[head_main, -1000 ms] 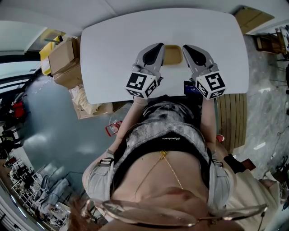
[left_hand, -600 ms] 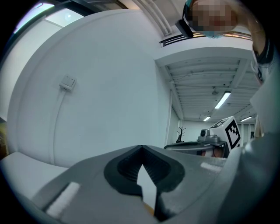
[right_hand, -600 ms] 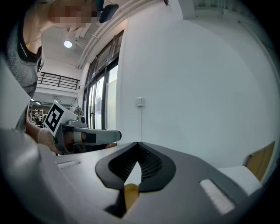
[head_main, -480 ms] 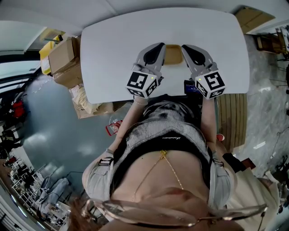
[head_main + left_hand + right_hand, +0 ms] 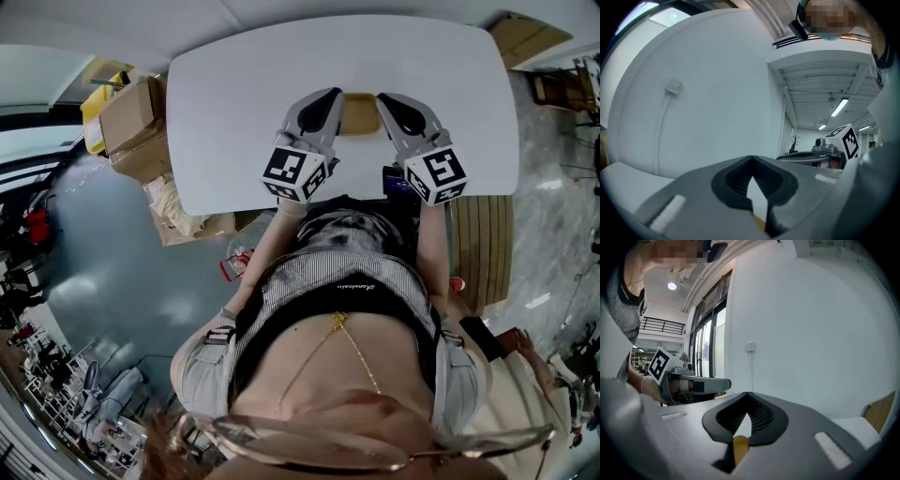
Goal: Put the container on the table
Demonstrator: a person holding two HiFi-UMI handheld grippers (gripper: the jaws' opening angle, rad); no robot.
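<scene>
At the left of the head view, a cardboard box [image 5: 131, 120] sits on the floor beside the white desk [image 5: 234, 89]. Near the desk's front edge, at mid-frame, the left gripper [image 5: 322, 110] reaches in from the left. In the left gripper view its fingers [image 5: 693, 197] are clenched on a thin yellow edge of the container [image 5: 760, 226]. The tan container [image 5: 359, 114] lies between both grippers over the desk; whether it rests there cannot be told. On the right, the right gripper [image 5: 396, 106] likewise has its fingers [image 5: 801, 427] clamped on the container's rim.
</scene>
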